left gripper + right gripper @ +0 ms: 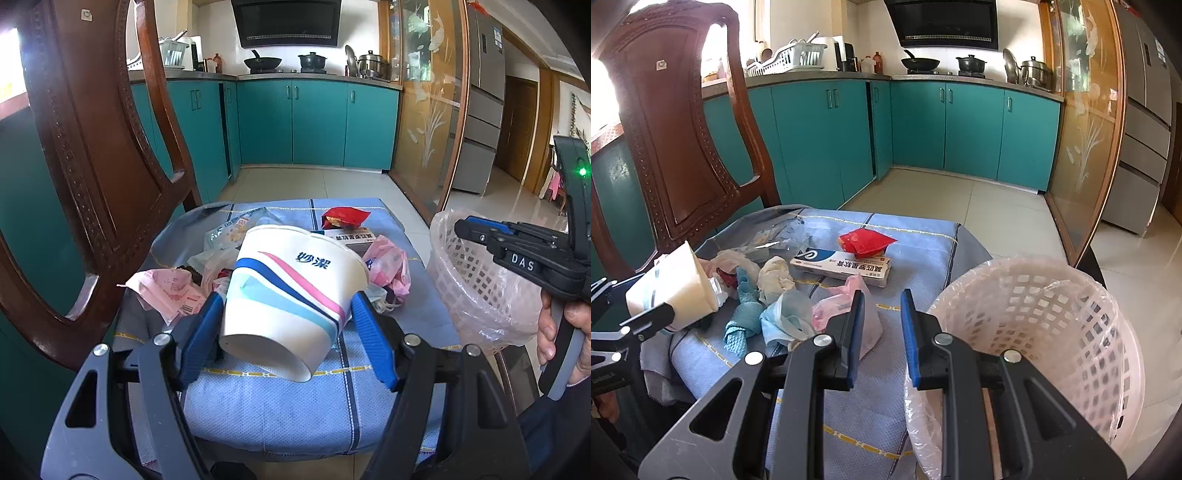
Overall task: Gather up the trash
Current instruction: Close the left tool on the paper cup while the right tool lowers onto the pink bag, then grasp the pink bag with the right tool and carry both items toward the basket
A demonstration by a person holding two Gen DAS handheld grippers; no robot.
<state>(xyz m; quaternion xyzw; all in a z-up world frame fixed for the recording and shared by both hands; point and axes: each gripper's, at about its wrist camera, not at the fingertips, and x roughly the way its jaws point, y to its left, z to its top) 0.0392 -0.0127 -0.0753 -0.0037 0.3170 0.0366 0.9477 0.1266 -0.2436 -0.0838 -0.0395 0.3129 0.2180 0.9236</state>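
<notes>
Over the blue cloth (pixel 266 406), we are gripping 1 paper tub (pixel 291 288).
Left gripper (pixel 288 332) clamping it; right gripper (pixel 882 332) hanging narrowly parted, empty, beside the basket (pixel 1052 314).

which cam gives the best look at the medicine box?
Right wrist. The medicine box lies in plain sight there, long face and print readable, red wrapper resting on its far end. Left wrist shows only a sliver behind the paper bowl.

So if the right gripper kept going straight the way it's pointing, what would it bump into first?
Probably the pink plastic bag, which lies between and just ahead of the right gripper fingers, on the blue cloth. The white medicine box lies farther along. Depth is hard to judge here.
</notes>
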